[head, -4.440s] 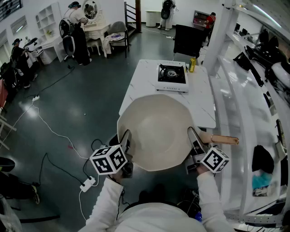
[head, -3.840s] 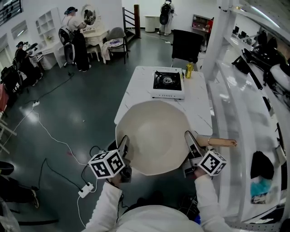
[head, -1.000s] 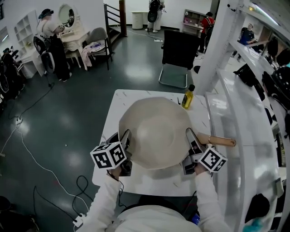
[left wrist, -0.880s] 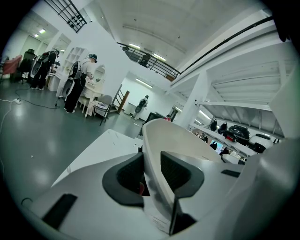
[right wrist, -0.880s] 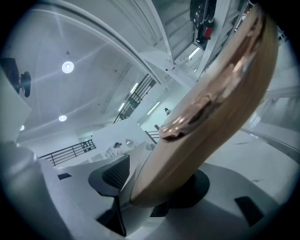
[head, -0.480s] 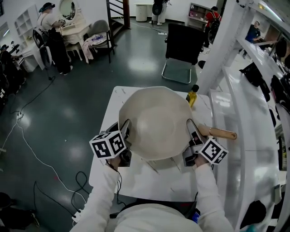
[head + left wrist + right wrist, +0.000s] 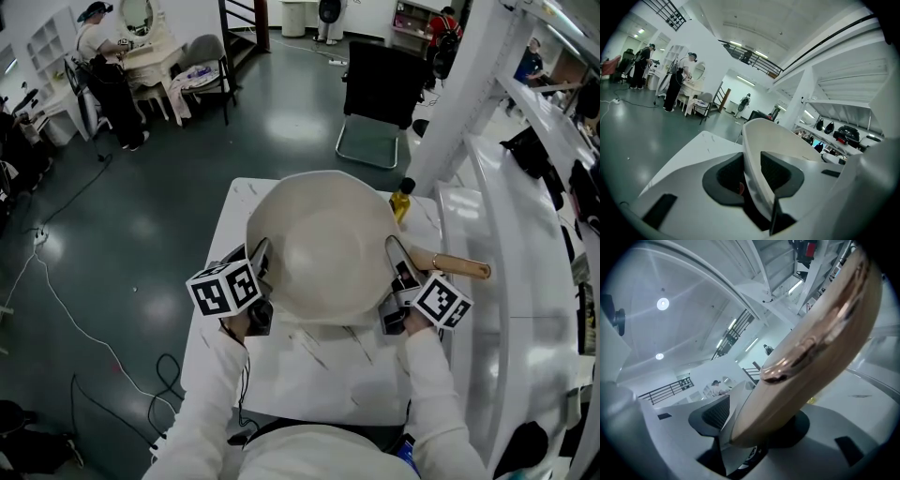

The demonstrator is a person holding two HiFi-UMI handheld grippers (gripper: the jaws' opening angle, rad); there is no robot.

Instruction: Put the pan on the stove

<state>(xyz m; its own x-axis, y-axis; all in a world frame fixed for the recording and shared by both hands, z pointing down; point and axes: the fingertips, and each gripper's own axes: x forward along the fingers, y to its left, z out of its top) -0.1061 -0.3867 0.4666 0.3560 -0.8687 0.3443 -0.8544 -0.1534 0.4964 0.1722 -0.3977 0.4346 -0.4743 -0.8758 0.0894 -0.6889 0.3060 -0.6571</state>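
Note:
A large cream pan (image 7: 323,244) with a wooden handle (image 7: 459,270) hangs over the far half of the white table (image 7: 309,366). My left gripper (image 7: 260,262) is shut on the pan's left rim, and the left gripper view shows the rim (image 7: 768,140) pinched between the dark pads (image 7: 726,176). My right gripper (image 7: 394,262) is shut on the right side where the handle joins. In the right gripper view the handle (image 7: 811,348) fills the frame, running out from between the jaws. The stove is hidden, and the pan covers the spot where it stood.
A yellow bottle (image 7: 401,202) stands at the table's far right corner, just past the pan. A black chair (image 7: 375,103) is beyond the table. White shelving (image 7: 506,216) runs along the right side. People work at desks far left (image 7: 103,47).
I have walked up to the table carrying the pan. It went from the near edge to over the far end, covering the stove. Both grips are unchanged.

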